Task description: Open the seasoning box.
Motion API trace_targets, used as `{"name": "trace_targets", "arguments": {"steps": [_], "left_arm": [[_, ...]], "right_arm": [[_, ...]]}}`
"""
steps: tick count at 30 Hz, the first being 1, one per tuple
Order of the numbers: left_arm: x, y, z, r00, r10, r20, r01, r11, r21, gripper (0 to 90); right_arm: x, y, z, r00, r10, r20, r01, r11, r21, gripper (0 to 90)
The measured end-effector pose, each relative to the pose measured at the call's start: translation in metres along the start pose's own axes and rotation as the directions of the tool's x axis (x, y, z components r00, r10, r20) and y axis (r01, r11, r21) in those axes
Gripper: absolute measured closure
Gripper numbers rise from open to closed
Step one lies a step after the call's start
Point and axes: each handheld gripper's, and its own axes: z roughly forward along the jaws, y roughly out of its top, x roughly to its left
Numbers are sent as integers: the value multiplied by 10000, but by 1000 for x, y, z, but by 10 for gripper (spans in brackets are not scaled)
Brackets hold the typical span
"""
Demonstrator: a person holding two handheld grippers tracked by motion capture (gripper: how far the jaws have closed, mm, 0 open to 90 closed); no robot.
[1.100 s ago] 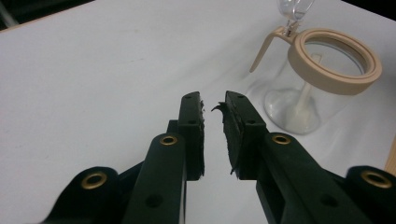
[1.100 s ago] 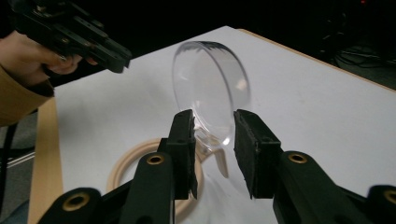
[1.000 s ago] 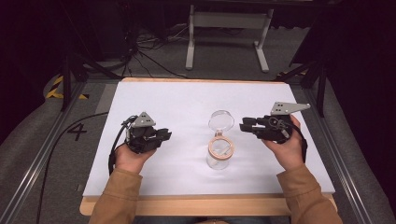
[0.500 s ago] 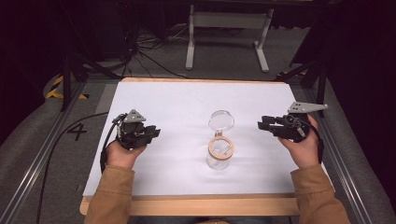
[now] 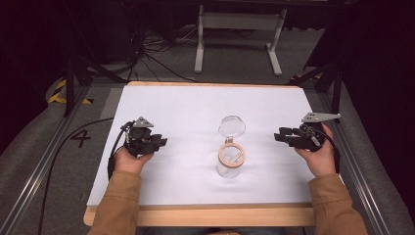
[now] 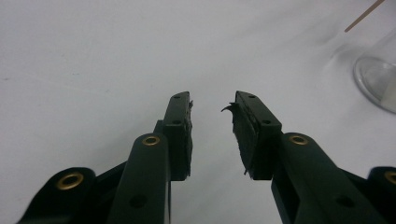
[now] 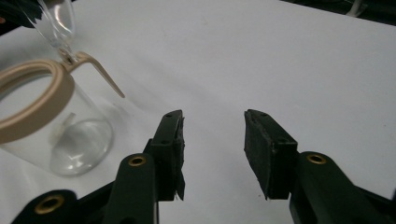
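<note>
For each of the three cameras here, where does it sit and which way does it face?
High view: above the person's edge of the table, looking forward and down; both forearms, left gripper and right gripper show.
Left gripper view: rides the left gripper, looking along its open jaws over the white tabletop.
Right gripper view: rides the right gripper, jaws open, facing across the table.
Shared: the clear jar with its lid flipped open.
</note>
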Motion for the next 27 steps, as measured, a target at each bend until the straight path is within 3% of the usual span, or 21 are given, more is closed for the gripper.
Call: {"name": "trace_targets", "arguments": {"steps": [8,11,13,15,19,22,27], "left_arm": [[3,-5,9,10000,47,-45,-46,9999,142,645],[2,-7,13,10000,18,-25,-18,9998,194,634],[3,-7,14,9998,188,-3,-188,9993,314,627],[1,-7,16,9999,108,-22,-107,9992,375,619],[1,-6,16,9997,235,69,-237,9991,352,612],[-1,-7,17,9999,61,134,-65,9994,344,608],[-1,-6,16,9998,49,185,-55,9996,288,596]], "right_arm": [[-6,-14,17,9972,-475,574,450,9980,433,547],[-9,-18,24,9968,-345,724,287,9965,785,526],[-9,-19,28,9972,-312,676,241,9944,1032,524],[-9,-21,32,9969,-407,672,314,9905,1339,525],[-7,-23,37,9982,-519,302,460,9841,1714,521],[-4,-24,43,9976,-682,98,646,9759,2085,508],[-3,-26,46,9983,-591,-1,574,9706,2337,506]]}}
